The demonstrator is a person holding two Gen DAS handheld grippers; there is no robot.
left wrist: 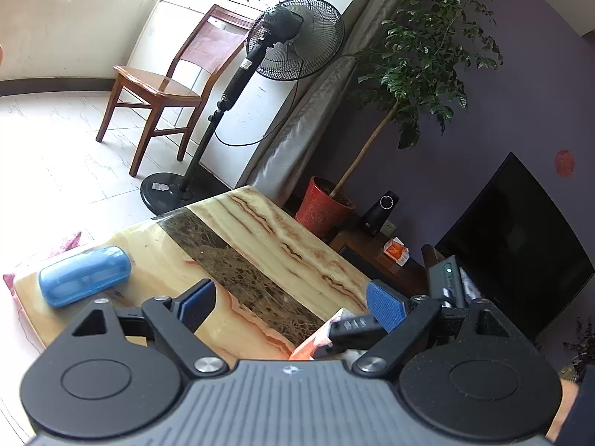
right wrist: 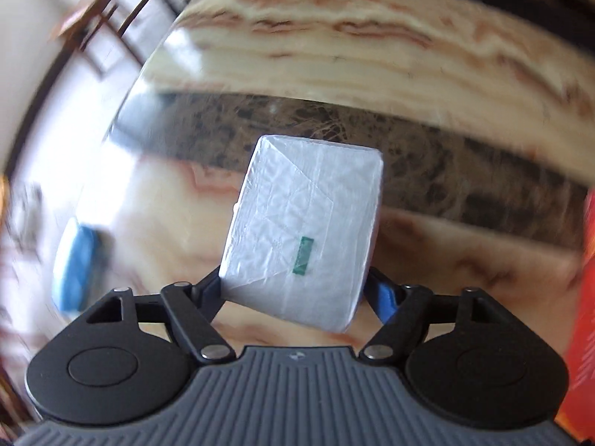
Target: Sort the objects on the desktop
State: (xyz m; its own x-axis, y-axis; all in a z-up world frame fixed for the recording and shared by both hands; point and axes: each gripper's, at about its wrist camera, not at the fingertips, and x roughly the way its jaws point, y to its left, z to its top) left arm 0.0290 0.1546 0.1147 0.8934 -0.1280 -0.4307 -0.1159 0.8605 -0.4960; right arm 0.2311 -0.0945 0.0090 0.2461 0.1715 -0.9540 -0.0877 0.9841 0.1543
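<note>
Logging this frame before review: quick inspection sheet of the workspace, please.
Surface: marble-pattern table, glossy.
Job's things: white wrapped pack between the right gripper fingers; blue case lying on the table.
Clutter: orange packet at the near edge, partly hidden.
Grippers: left gripper open, empty; right jaws against the pack's sides.
Cables: fan cord hanging behind the fan.
Surroundings: wooden chair, potted plant, television.

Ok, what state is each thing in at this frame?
left gripper: open, holding nothing
right gripper: shut on the white packet
white packet: wrapped, tilted between the jaws
blue case: closed, lying on the table
fan: blades not discernible
</note>
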